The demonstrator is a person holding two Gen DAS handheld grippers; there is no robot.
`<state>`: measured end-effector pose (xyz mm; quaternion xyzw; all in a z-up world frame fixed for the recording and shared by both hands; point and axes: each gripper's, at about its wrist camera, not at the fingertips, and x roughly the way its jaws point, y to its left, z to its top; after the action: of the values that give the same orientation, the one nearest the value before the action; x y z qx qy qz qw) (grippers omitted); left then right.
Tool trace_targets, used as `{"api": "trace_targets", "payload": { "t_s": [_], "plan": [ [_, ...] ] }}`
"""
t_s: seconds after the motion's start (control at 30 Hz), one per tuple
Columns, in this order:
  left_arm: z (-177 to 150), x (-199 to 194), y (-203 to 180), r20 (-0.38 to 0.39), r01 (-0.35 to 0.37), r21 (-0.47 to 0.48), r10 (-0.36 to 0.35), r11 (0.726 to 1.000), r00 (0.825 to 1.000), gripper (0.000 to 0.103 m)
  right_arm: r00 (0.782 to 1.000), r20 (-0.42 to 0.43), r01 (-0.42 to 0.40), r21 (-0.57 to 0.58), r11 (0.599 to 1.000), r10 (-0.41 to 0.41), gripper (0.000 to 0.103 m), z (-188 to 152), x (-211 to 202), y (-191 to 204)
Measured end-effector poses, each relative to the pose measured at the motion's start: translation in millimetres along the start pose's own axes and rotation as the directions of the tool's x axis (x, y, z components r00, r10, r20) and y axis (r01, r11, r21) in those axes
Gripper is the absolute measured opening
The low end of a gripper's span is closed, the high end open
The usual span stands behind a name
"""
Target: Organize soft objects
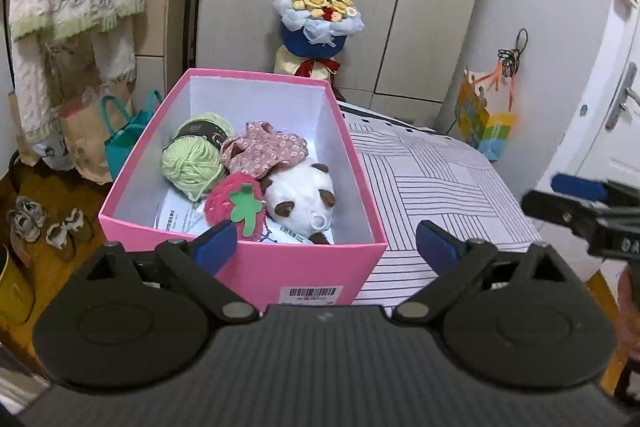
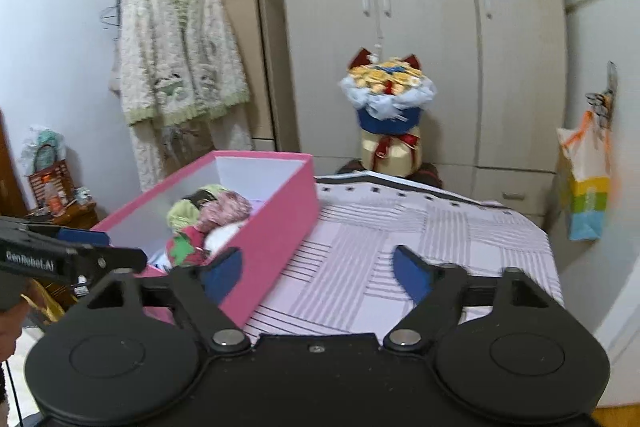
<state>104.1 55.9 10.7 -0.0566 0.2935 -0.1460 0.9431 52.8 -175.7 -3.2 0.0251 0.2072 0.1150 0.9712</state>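
- Pale wardrobe doors (image 2: 420, 27) fill the back of the room; a knitted cream cardigan with green trim (image 2: 180, 47) hangs on a rail at upper left of the right wrist view, and a blue-wrapped bouquet of yellow flowers (image 1: 318, 15) stands at centre.
- Below them, a tabletop under a white cloth with grey line patterns (image 1: 432, 195) spreads across the middle right.
- On its left side sits an open pink cardboard box (image 1: 344, 263), holding a pale green yarn ball (image 1: 192, 163), a floral pink fabric piece (image 1: 264, 151), a red knitted strawberry (image 1: 232, 207) and a white plush panda (image 1: 300, 199).
- Left claw (image 1: 326, 247) hangs over the box's near wall, spread wide, gripping nothing.
- Right claw (image 2: 318, 273) is likewise wide and empty above the cloth.
- Judging by the bare cloth, the packing looks done; the next move probably calls only for drawing back or checking for leftovers.
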Motion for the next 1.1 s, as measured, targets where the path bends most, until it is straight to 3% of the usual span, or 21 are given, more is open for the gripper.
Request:
{"api": "trace_targets", "payload": {
  "t_s": [0.2, 0.37, 0.53, 0.8, 0.97, 1.1],
  "plan": [
    [1.3, -2.7, -7.8, -0.007, -0.046, 0.049, 0.046, 0.998, 0.999, 0.099, 0.998, -0.005, 0.061, 0.012, 0.998, -0.061, 0.1, -3.1, -7.8, -4.1],
    [1.0, -5.0, -18.5, -0.026, -0.137, 0.095, 0.14, 0.986, 0.99, 0.102, 0.996, -0.061, 0.066, -0.002, 0.998, -0.066, 0.103, -9.3, 1.1, -0.8],
    [-2.1, -14.7, -25.8, -0.036, -0.097, 0.118, 0.102, 0.988, 0.994, 0.102, 0.981, -0.134, 0.152, 0.058, 0.987, -0.143, 0.103, -13.1, 8.5, 0.5],
    [-5.7, -38.1, -40.2, 0.078, -0.15, 0.152, 0.14, 0.977, 0.987, 0.103, 0.984, -0.061, 0.175, 0.12, 0.977, -0.168, 0.103, -17.6, -26.4, 2.4],
    [-13.4, -43.5, -47.1, 0.132, -0.172, 0.144, 0.154, 0.974, 0.979, 0.103, 0.968, 0.0, 0.249, 0.068, 0.966, -0.249, 0.103, -25.1, -50.4, 15.8],
    [-17.2, -41.9, -52.7, 0.149, -0.196, 0.144, 0.175, 0.97, 0.973, 0.103, 0.962, 0.028, 0.269, 0.101, 0.958, -0.273, 0.103, -27.8, -64.3, 18.4]
  ]
}}
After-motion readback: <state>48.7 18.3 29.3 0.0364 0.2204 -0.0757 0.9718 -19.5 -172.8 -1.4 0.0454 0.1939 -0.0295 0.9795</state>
